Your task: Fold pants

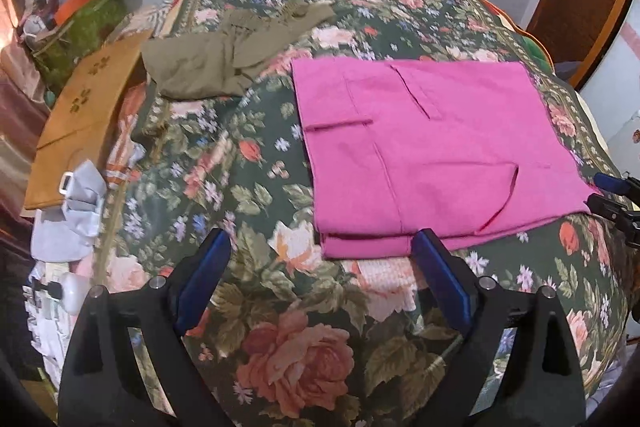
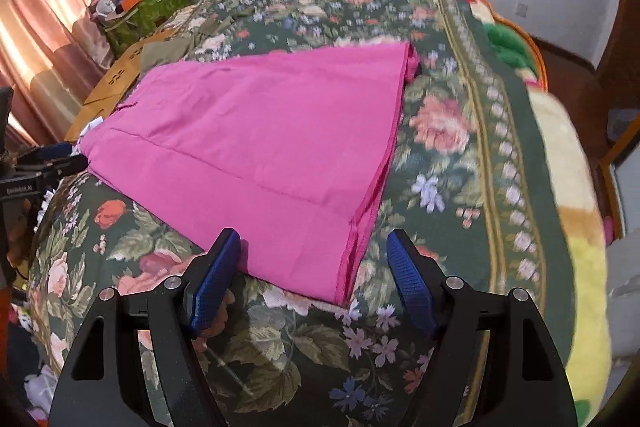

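So over at the left edge of the bed (image 1: 280,187) there's a flat brown cardboard box (image 1: 80,115) with little clover cutouts, and some pale blue fabric (image 1: 76,211) bunched up at its near end. Behind that, against the wall, sits a green box (image 1: 80,31) piled with clutter. Next along, on the floral bedspread, is an olive-green garment (image 1: 216,59), rumpled and lying toward the far left corner.

The left tool (image 1: 320,259) hangs over the near part of the bed with its jaws wide apart and nothing between them. Its right finger tip sits right at the near edge of the pink pants (image 1: 420,147), but I can't tell if it's actually touching the cloth.

The pants themselves are folded into a flat, neat rectangle roughly mid-bed, a bit toward the right side, with pocket slits and seams showing on top. In the right wrist view the stacked layers show along the right-hand edge of the fold.

The right tool (image 2: 312,259) is at the near right corner of the pants (image 2: 260,139), jaws spread, that corner lying between the blue pads (image 2: 412,279) without being pinched. The left pad looks just against the near hem.

Far right edge of the bed has a yellow and green fuzzy blanket (image 2: 576,187) hanging off the side.
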`<state>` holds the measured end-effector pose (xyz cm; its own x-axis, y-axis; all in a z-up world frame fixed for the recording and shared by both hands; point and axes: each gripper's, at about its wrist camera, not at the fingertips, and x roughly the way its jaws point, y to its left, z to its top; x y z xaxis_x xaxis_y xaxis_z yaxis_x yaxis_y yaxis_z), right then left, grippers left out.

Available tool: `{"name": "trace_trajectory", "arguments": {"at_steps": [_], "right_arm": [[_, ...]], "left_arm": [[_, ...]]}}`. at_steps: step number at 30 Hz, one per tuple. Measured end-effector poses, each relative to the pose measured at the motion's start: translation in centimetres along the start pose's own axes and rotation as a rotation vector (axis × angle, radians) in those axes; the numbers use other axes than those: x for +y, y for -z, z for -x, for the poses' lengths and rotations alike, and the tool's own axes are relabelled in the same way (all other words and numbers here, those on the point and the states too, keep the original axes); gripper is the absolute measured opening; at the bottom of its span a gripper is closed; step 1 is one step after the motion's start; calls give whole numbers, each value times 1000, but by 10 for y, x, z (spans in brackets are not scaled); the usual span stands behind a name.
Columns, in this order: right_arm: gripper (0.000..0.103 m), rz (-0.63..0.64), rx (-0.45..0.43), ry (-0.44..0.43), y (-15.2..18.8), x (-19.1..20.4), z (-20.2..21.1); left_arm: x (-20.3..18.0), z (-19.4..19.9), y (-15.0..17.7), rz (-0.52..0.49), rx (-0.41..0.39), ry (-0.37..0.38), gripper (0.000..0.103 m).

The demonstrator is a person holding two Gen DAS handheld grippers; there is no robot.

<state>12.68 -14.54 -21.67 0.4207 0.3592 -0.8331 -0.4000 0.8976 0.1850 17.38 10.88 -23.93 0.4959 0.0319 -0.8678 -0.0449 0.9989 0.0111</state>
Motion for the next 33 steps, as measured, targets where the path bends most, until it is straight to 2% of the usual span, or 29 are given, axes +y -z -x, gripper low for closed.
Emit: {"name": "trace_trajectory", "arguments": {"at_steps": [5, 10, 16, 19, 24, 29, 33], "right_arm": [[73, 51, -62, 20, -15, 5, 12], [73, 58, -116, 17, -36, 4, 17], [73, 68, -173, 29, -66, -2, 14], [73, 65, -186, 40, -82, -7, 7], [73, 34, -183, 38, -103, -22, -12], [73, 4, -146, 41, -116, -41, -37], [73, -41, -106, 16, -127, -61, -60]], "left_arm": [[7, 18, -18, 39, -59, 18, 94], [12, 25, -47, 68, -120, 0, 94], [14, 16, -84, 88, -147, 10, 94], [14, 4, -105, 84, -156, -8, 94], [18, -23, -130, 76, -149, -36, 94], [24, -63, -147, 97, -71, -2, 94], [19, -86, -149, 65, -35, -25, 94]]}}
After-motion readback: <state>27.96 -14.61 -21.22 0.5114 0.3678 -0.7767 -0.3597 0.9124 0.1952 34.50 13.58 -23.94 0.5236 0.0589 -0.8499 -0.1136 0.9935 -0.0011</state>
